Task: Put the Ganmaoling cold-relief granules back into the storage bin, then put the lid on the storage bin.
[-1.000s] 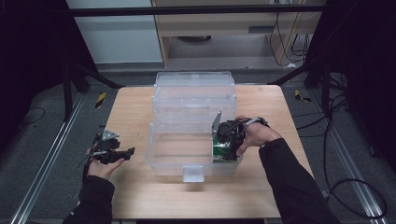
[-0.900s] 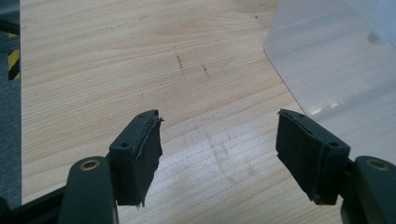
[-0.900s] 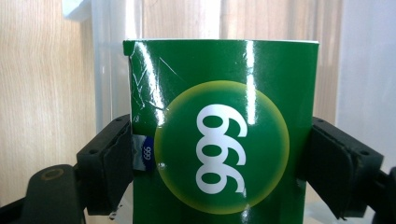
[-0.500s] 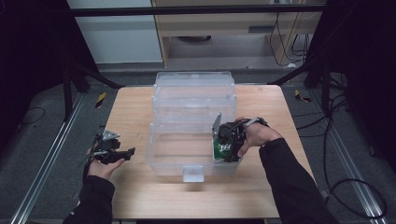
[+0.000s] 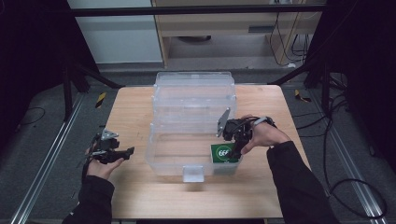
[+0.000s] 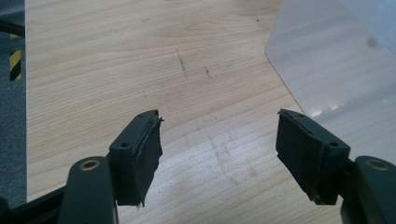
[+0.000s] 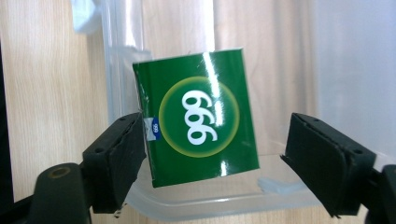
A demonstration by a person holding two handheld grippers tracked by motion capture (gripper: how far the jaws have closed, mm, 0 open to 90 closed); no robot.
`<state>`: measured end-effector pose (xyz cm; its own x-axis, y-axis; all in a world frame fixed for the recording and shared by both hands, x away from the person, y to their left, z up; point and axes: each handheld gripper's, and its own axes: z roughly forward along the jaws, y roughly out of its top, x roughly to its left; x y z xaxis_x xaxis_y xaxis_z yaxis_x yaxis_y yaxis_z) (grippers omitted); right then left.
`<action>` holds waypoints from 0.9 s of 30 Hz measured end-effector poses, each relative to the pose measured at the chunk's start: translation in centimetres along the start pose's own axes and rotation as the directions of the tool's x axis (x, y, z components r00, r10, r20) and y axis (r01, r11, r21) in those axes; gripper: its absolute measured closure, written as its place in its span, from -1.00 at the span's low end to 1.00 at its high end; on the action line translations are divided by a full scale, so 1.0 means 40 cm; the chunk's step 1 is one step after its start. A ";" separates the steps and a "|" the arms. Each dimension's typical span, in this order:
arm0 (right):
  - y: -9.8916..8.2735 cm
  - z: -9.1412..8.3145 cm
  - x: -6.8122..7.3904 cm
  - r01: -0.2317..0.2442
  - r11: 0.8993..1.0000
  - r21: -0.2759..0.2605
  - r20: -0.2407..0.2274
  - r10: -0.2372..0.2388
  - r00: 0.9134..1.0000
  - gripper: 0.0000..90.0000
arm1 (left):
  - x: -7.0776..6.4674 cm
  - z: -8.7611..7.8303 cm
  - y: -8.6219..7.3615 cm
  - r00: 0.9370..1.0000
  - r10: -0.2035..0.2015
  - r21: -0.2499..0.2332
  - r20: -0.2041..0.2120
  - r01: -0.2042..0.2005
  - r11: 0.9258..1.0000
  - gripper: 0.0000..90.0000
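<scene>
A green box marked 999 sits in the front right corner of a clear plastic bin. My right gripper points down into that corner, open, its jaws wide on either side of the box. In the right gripper view the box's left edge lies close against the left jaw, and I cannot tell if they touch. My left gripper hovers open and empty over the bare wood left of the bin.
The bin's clear lid is folded back toward the far side of the wooden table. A corner of the bin lies ahead of the left gripper. Dark stands and cables surround the table.
The green box has turned its label more toward the camera and sits slightly lower in the bin corner. The left gripper has stayed put.
</scene>
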<state>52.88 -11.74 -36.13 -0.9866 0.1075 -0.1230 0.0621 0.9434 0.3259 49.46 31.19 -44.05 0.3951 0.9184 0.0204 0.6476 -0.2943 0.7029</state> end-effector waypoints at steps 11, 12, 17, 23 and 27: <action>-0.032 -0.075 0.050 -0.130 0.977 -0.167 0.052 0.140 0.989 -0.34 | -0.003 -0.005 0.001 1.000 0.007 -0.022 0.006 -0.007 1.000 -0.29; -0.032 -0.076 0.057 -0.152 0.972 -0.180 0.031 0.160 0.987 -0.34 | -0.005 -0.007 0.002 1.000 0.007 -0.027 0.005 -0.007 1.000 -0.28; -0.017 -0.074 0.090 -0.125 0.975 -0.186 0.046 0.135 0.990 -0.35 | -0.004 -0.018 0.006 1.000 0.003 -0.053 -0.006 -0.004 0.999 -0.21; 0.009 -0.062 0.112 -0.118 0.970 -0.214 0.050 0.132 0.990 -0.35 | 0.000 -0.030 0.008 1.000 -0.004 -0.073 -0.007 0.004 0.997 -0.17; 0.020 -0.060 0.116 -0.124 0.965 -0.231 0.062 0.142 0.988 -0.29 | 0.003 -0.035 0.010 1.000 -0.008 -0.083 -0.007 0.007 0.997 -0.17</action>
<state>48.01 -11.22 -34.19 -0.9563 0.2599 -0.1338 0.1476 0.8243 0.5466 48.86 31.56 -42.77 0.3853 0.9226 0.0201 0.5941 -0.2647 0.7596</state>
